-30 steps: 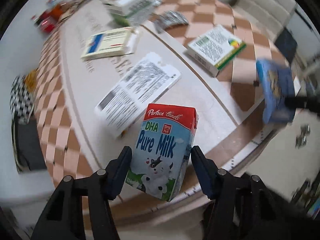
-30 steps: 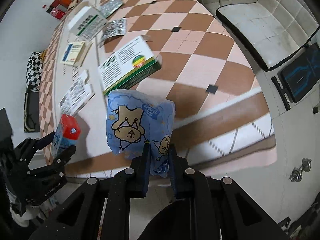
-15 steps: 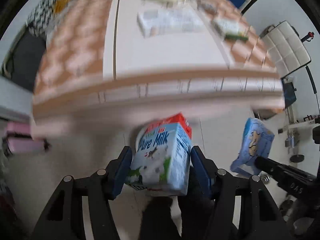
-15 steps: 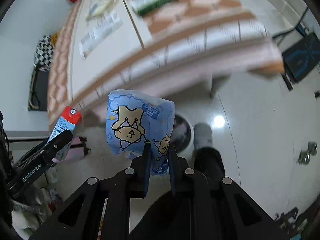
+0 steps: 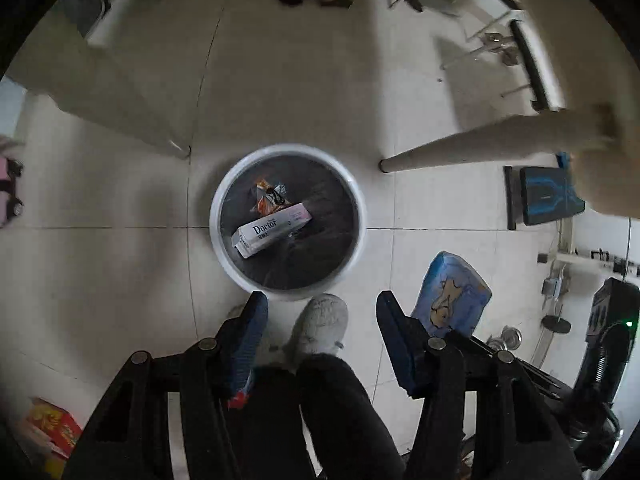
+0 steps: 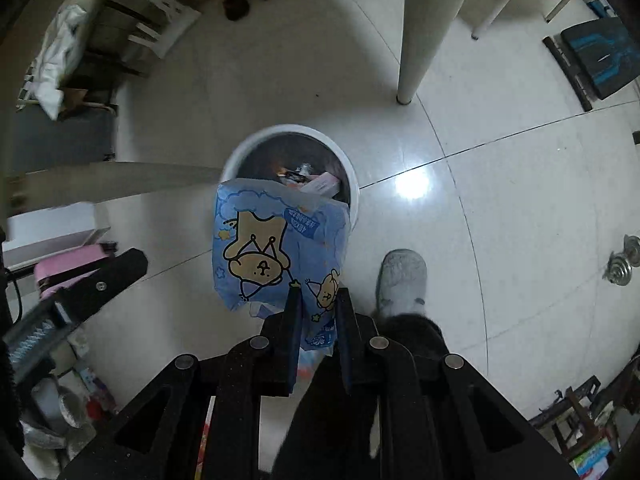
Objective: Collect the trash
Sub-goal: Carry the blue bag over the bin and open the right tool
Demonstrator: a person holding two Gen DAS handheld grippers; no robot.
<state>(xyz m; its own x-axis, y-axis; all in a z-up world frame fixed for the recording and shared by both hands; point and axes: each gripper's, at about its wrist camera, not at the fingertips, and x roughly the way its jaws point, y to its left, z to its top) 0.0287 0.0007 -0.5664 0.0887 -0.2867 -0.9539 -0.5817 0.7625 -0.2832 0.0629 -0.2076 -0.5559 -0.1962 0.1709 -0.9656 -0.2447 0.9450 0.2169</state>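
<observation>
Right gripper [image 6: 316,300] clenched on the lower edge of the blue cartoon packet [image 6: 280,248], with the packet standing up ahead of the fingers and its long axis running along them

Trash bin [image 6: 352,184] on the floor, straight ahead of that gripper and a little beyond the packet. Top edge of the packet overlapping the near rim in the right wrist view. Seen from the left wrist, packet [image 5: 452,296] short of the bin [image 5: 216,208] and off to its right, so likely not yet over the opening

Inside the bin: a white Doctor box [image 5: 272,230] and an orange wrapper [image 5: 270,198]

Left gripper [image 5: 322,304] spread wide with nothing between the fingers, hanging near the bin's near rim. Red-and-blue scrap [image 5: 239,398] by its left finger, too hidden to name

Probably needed next: a short carry forward and leftward, then letting go
</observation>
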